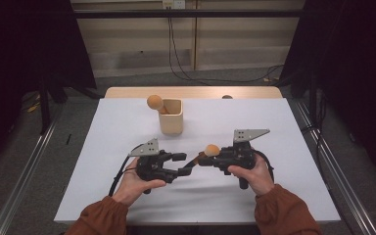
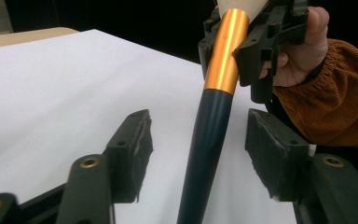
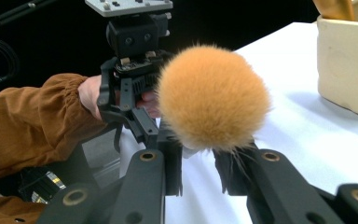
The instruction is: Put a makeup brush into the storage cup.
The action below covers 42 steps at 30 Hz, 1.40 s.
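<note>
The right gripper (image 1: 203,159) pinched the makeup brush (image 1: 211,150) near its fluffy head, at five o'clock from the brush holder cup (image 1: 171,116), so the left gripper (image 1: 176,164) stood spread, clear of the handle.

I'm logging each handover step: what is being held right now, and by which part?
The right tool holds a makeup brush by its gold collar, just below the bristles. The left tool is open around the dark handle without pressing it.
</note>
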Each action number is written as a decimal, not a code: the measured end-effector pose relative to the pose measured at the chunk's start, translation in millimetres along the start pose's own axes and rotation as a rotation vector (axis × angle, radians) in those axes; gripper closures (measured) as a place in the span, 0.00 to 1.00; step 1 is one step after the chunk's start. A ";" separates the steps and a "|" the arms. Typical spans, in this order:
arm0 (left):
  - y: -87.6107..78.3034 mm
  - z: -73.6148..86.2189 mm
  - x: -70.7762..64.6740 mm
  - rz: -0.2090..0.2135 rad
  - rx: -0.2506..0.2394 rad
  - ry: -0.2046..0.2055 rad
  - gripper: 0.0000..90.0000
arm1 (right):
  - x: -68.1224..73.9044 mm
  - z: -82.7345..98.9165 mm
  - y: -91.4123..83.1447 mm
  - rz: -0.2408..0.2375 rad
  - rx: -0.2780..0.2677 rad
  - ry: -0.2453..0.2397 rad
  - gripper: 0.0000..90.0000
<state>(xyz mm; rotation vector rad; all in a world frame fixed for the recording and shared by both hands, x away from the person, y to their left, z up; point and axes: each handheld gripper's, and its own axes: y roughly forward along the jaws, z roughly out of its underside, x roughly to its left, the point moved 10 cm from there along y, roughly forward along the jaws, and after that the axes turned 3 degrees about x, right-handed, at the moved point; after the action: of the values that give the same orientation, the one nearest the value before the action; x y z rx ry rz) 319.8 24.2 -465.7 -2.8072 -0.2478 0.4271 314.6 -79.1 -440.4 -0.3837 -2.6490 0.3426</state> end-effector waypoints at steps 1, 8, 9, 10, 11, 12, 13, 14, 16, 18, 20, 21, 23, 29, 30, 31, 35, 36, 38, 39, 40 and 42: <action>-0.9 -0.4 1.0 -0.009 -0.004 -0.006 0.39 | -0.6 0.0 -0.4 0.004 0.001 -0.001 0.82; -7.4 -1.4 4.2 -0.035 -0.002 -0.004 0.29 | -2.9 0.7 -3.7 0.017 0.026 -0.001 0.82; -8.0 -1.8 4.3 -0.035 -0.003 -0.001 0.27 | -3.0 0.5 -4.6 0.018 0.032 0.000 0.82; -8.6 -2.2 4.7 -0.038 -0.008 0.007 0.25 | -3.1 0.2 -5.1 0.019 0.035 0.002 0.82; -9.5 -1.9 5.9 -0.044 -0.002 0.008 0.23 | -3.6 0.1 -5.9 0.023 0.040 0.000 0.82; -10.1 -1.4 6.8 -0.047 0.005 0.006 0.19 | -3.8 -0.6 -7.0 0.022 0.040 0.004 0.82; -10.8 -0.9 8.1 -0.058 0.011 0.005 0.18 | -3.9 -1.0 -7.6 0.023 0.041 0.005 0.82; -11.4 -0.1 10.0 -0.077 0.020 0.008 0.17 | -4.2 -1.4 -8.4 0.026 0.045 0.002 0.82; -11.9 1.3 11.1 -0.091 0.033 0.007 0.14 | -4.1 -2.1 -10.2 0.025 0.051 0.005 0.82; -12.5 1.8 11.6 -0.102 0.039 0.008 0.12 | -5.0 -2.8 -12.0 0.031 0.064 0.004 0.82; -12.3 1.9 11.4 -0.097 0.042 -0.016 0.10 | -4.7 -4.1 -13.4 0.030 0.073 0.007 0.82; -12.2 2.4 11.7 -0.095 0.046 -0.037 0.08 | -4.8 -5.3 -14.4 0.031 0.080 0.004 0.82; -12.4 3.4 13.6 -0.097 0.055 -0.084 0.05 | -5.2 -7.1 -15.7 0.037 0.094 -0.002 0.82; -13.7 1.6 12.9 -0.084 0.046 -0.095 0.04 | -5.7 -10.1 -18.5 0.042 0.157 -0.013 0.82; -13.8 1.3 12.3 -0.082 0.044 -0.087 0.04 | -5.9 -11.2 -19.0 0.041 0.165 -0.008 0.82; -13.6 0.5 11.2 -0.080 0.038 -0.081 0.03 | -6.4 -11.6 -19.4 0.042 0.173 -0.007 0.82; -14.5 -2.5 8.7 -0.090 0.018 -0.027 0.02 | -9.5 -14.4 -21.8 0.055 0.215 0.002 0.82; -14.5 -2.8 8.5 -0.095 0.018 -0.013 0.02 | -10.3 -15.2 -22.6 0.061 0.226 0.005 0.82; -13.0 -2.7 7.9 -0.096 0.020 -0.019 0.02 | -10.6 -17.5 -23.9 0.064 0.243 0.012 0.82; -11.9 -2.9 7.4 -0.092 0.017 -0.025 0.02 | -10.4 -18.8 -24.2 0.065 0.251 0.009 0.82; -10.7 -3.0 6.9 -0.084 0.017 -0.033 0.02 | -9.9 -19.9 -24.5 0.066 0.263 0.009 0.82; -8.5 -2.6 6.4 -0.075 0.022 -0.056 0.02 | -9.7 -22.3 -24.5 0.068 0.283 0.005 0.82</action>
<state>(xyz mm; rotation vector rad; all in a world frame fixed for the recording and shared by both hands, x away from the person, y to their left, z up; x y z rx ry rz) 325.6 32.9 -462.4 -2.7564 -0.3573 0.4890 328.0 -101.0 -417.4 -0.3818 -2.5374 0.7269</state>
